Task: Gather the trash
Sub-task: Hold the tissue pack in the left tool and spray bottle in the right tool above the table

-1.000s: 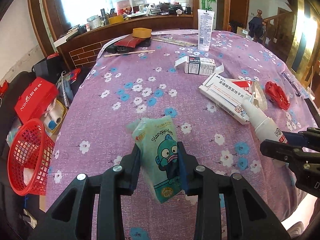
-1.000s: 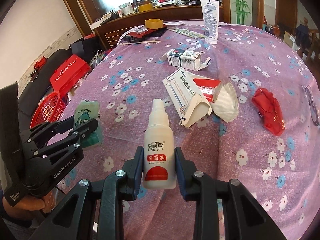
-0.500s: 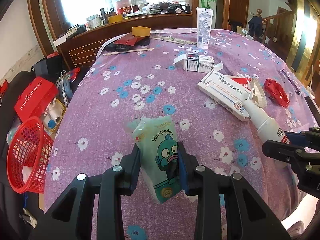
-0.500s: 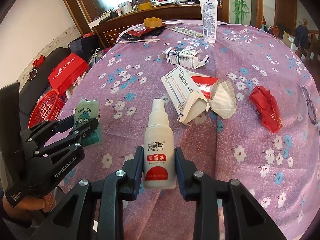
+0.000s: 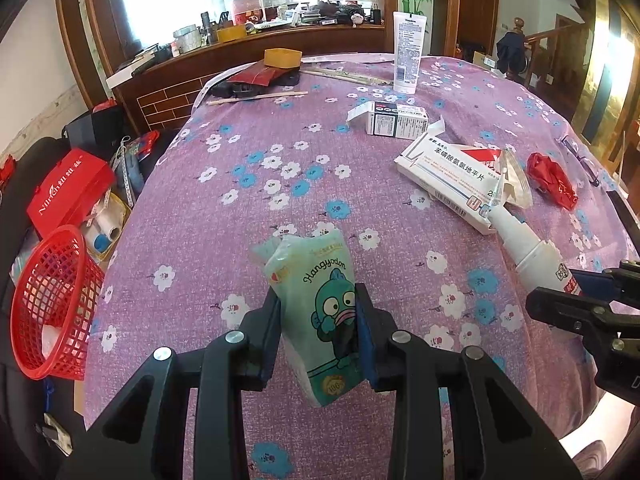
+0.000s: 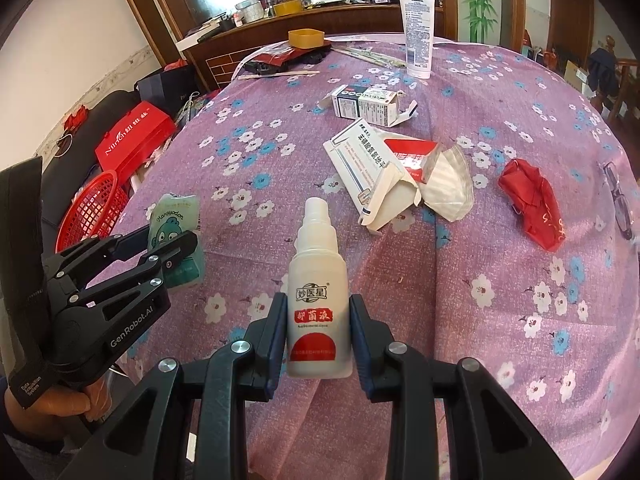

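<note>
My left gripper [image 5: 318, 320] is shut on a pale green tissue pack [image 5: 316, 296] with a cartoon fish, held above the purple flowered tablecloth [image 5: 240, 168]. My right gripper [image 6: 319, 332] is shut on a white spray bottle [image 6: 318, 280] with a red label, nozzle pointing away. Each gripper shows in the other's view: the left gripper [image 6: 160, 248] with the tissue pack [image 6: 172, 216] at the left, the right gripper [image 5: 576, 292] with the bottle [image 5: 528, 248] at the right. A red mesh basket [image 5: 52, 304] stands off the table's left edge.
On the cloth lie an open white medicine box [image 6: 372, 168], a smaller box [image 6: 366, 106], a white face mask [image 6: 448, 184], a crumpled red wrapper [image 6: 532, 204], a standing white tube [image 6: 418, 32] and glasses [image 6: 620, 204]. A red box [image 5: 68, 196] sits beyond the basket.
Both views have drawn back slightly from the table; the objects on the cloth sit a little farther away. Both grips are unchanged.
</note>
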